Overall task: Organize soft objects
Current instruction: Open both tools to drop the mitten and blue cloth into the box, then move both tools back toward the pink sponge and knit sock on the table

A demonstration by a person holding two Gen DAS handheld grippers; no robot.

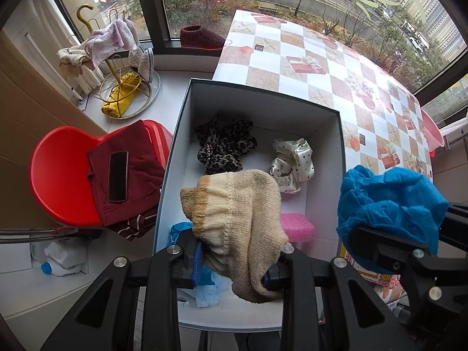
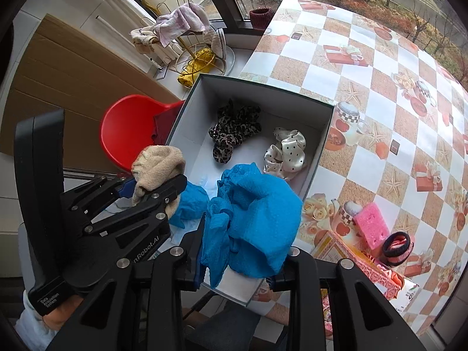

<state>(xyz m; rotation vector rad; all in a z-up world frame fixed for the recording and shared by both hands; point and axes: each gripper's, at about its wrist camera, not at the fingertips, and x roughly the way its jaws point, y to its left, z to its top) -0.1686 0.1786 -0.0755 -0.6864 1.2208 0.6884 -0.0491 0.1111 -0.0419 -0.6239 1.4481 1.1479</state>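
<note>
Checked tablecloth (image 2: pixel 365 93) by a window, with an open box (image 2: pixel 324 134) at its left edge, partly filled.

Leopard scrunchie (image 1: pixel 223 146) and polka-dot scrunchie (image 1: pixel 292 165) lie at the box's far end. The left gripper (image 1: pixel 234 266) pinches a beige knit sock (image 1: pixel 234 213) above the box; the right gripper (image 2: pixel 242 266) pinches blue cloth (image 2: pixel 254 216) over its near end. Pink sponge (image 2: pixel 371 225) and a pink-black band (image 2: pixel 397 248) wait at the table's near edge.

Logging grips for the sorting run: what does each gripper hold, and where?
Left gripper pinches the beige knit sock at its lower end; right gripper clamps the crumpled blue cloth at its bottom edge.
</note>
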